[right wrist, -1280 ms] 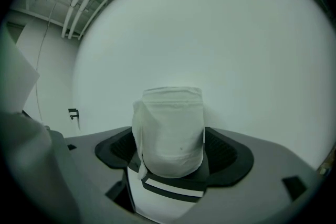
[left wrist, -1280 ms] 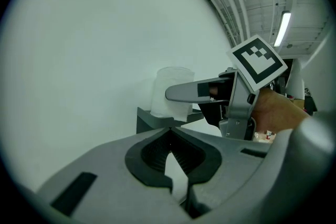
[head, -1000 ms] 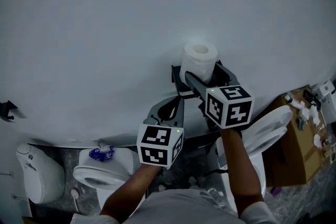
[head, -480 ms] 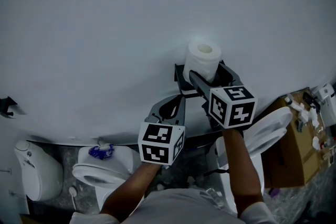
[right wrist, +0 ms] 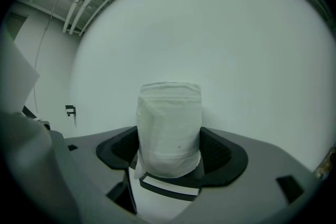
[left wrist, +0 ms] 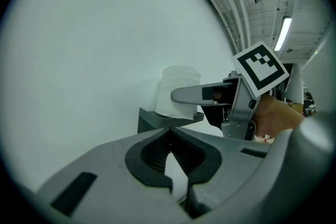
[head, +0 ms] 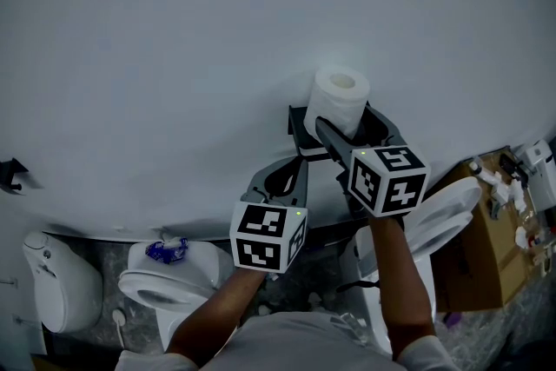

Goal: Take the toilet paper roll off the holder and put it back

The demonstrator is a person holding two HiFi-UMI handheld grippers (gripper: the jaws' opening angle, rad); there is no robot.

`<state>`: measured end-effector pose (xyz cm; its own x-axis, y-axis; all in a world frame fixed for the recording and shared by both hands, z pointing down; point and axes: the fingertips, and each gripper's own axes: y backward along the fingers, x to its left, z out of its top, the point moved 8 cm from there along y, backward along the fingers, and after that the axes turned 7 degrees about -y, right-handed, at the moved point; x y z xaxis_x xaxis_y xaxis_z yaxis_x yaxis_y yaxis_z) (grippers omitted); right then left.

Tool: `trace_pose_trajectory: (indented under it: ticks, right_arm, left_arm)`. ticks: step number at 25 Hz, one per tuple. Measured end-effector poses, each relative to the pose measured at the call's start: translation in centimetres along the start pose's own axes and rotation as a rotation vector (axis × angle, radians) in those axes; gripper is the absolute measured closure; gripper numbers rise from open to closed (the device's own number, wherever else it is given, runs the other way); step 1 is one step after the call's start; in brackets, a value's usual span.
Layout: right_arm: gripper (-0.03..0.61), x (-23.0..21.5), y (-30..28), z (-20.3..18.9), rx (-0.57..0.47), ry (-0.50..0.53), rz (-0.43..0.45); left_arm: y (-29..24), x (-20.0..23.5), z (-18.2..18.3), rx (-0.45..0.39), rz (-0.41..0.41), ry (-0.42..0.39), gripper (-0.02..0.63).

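White wall (head: 174, 56) backs right tool (right wrist: 170, 157) clamping toilet paper roll (right wrist: 169, 123).

Grey left gripper (head: 294, 168), right gripper (head: 342, 124); black-white cubes (head: 267, 236).

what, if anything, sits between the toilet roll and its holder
Nothing visible. The white toilet paper roll, clamped in the right gripper, stands directly over the dark grey wall holder; the shut left gripper hangs lower, apart from both.

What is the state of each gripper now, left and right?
Left gripper: closed, jaws together, holding nothing.
Right gripper: closed on the toilet paper roll.
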<state>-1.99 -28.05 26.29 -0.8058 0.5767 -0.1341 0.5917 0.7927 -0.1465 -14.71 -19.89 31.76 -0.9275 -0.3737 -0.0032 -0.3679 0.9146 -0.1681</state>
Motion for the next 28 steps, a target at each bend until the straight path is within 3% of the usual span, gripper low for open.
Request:
trace_pose_trajectory:
  ticks: [13, 28]
  right_arm:
    - [0.219, 1.4, 3.0, 0.3, -0.039, 0.007, -0.016]
    - [0.219, 2.2, 7.5, -2.4, -0.06, -0.013, -0.069]
  left_arm:
    - [1.1, -0.4, 0.0, -0.011, -0.025, -0.004, 0.609]
    - [1.7, -1.5, 0.1, -0.019, -0.078, -0.024, 0.609]
